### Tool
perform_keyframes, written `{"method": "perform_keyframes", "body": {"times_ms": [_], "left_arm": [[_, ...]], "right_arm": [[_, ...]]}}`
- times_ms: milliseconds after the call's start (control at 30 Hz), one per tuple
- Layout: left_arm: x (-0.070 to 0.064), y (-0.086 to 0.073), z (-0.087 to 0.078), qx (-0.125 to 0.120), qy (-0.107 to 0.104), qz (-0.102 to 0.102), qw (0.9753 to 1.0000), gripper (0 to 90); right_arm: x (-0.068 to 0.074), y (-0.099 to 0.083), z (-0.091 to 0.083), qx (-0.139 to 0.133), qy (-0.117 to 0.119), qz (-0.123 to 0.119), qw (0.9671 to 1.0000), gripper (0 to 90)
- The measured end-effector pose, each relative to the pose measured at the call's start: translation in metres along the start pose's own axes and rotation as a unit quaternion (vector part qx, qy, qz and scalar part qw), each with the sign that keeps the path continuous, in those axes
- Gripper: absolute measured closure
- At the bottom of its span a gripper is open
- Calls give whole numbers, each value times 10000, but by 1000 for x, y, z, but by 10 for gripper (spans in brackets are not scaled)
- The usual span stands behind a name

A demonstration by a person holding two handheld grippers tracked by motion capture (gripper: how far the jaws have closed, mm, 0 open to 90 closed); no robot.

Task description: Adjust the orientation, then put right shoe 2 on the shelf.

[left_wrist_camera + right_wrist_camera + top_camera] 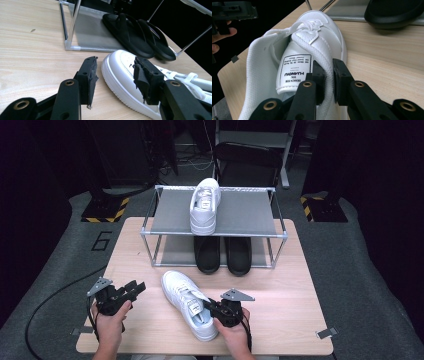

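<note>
Now the right gripper pinches the collar of the white sneaker lying in front of the shoe rack; left of that sneaker, the left gripper hangs spread apart.

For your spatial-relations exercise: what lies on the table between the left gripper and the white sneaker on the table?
Only bare wood: in the high view the left gripper and the white sneaker are separated by bare table.

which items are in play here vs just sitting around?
In play: white sneaker on the table, right hand-held gripper shut on its collar, left hand-held gripper open by its toe.
Idle: sneaker on shoe rack, black flip-flops.
</note>
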State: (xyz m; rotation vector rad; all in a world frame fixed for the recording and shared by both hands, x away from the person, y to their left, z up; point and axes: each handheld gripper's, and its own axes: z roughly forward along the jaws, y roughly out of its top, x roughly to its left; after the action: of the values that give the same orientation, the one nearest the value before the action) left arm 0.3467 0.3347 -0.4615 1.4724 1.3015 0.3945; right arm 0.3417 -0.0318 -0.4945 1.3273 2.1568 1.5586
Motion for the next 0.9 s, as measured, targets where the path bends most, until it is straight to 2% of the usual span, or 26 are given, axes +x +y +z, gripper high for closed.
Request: {"method": "perform_keyframes", "body": {"times_ms": [67,100,367,433,500,767,900], "left_arm": [[0,1,0,-27,3,-2,10000,527],[1,1,-1,-14,10,60,10000,527],[1,1,0,10,-9,54,10000,527],[0,2,1,-5,-5,-18,10000,527],[2,3,1,10,-8,57,10000,526],[1,3,-2,-44,-7,49,10000,527],[1,2,-3,-31,7,46,10000,528]], "right_arm": [[0,0,-1,-4,-1,25,10000,811],[0,0,-1,-9,1,34,10000,811],[1,0,-5,-57,68,101,9999,810],[2,1,-6,-81,75,91,9999,811],[1,2,-7,-132,77,79,9999,811],[3,8,-11,-225,82,90,9997,810],[5,9,-13,-274,94,3,9996,810]]}}
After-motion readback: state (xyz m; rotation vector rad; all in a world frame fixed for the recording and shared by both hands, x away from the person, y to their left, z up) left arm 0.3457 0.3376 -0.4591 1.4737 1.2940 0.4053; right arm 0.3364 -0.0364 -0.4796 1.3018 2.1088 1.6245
